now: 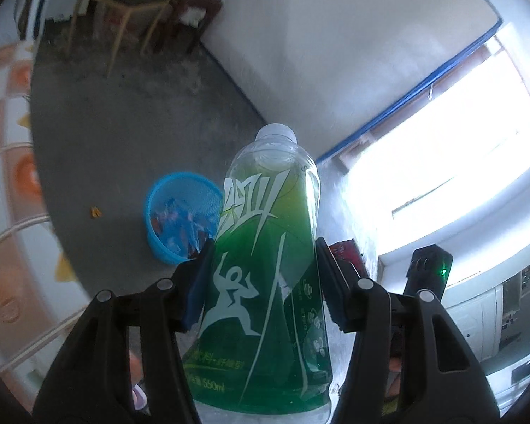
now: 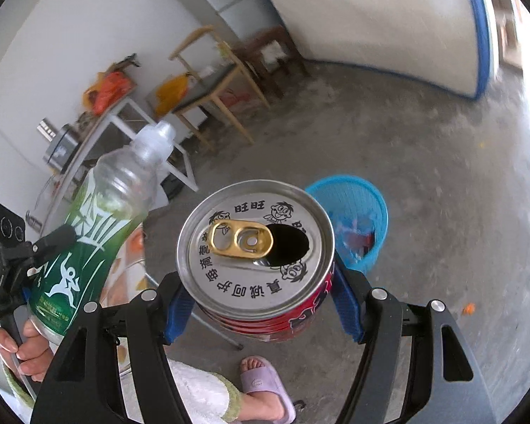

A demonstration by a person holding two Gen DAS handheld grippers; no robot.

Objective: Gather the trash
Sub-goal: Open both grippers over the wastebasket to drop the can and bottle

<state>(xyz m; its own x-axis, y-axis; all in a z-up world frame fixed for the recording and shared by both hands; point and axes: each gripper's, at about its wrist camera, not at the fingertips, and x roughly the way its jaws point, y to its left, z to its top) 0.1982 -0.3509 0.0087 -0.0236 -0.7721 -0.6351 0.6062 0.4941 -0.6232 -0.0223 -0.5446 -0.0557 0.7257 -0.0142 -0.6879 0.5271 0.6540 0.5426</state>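
My left gripper (image 1: 263,275) is shut on a green-labelled plastic bottle (image 1: 265,265) with a clear neck and cap, held upright in the air. The same bottle (image 2: 84,243) appears at the left of the right wrist view, with a hand below it. My right gripper (image 2: 261,293) is shut on a red drink can (image 2: 258,247) whose silver top is open, with a gold pull tab. A blue mesh basket (image 1: 180,219) stands on the grey floor beyond both grippers; it (image 2: 353,222) holds some red and blue wrappers.
Wooden chairs (image 2: 212,84) and a white frame table (image 2: 130,123) with orange bags stand by the far wall. A patterned tabletop (image 1: 7,212) lies on the left. Small orange scraps (image 1: 95,212) lie on the floor. A slippered foot (image 2: 265,388) is below the can.
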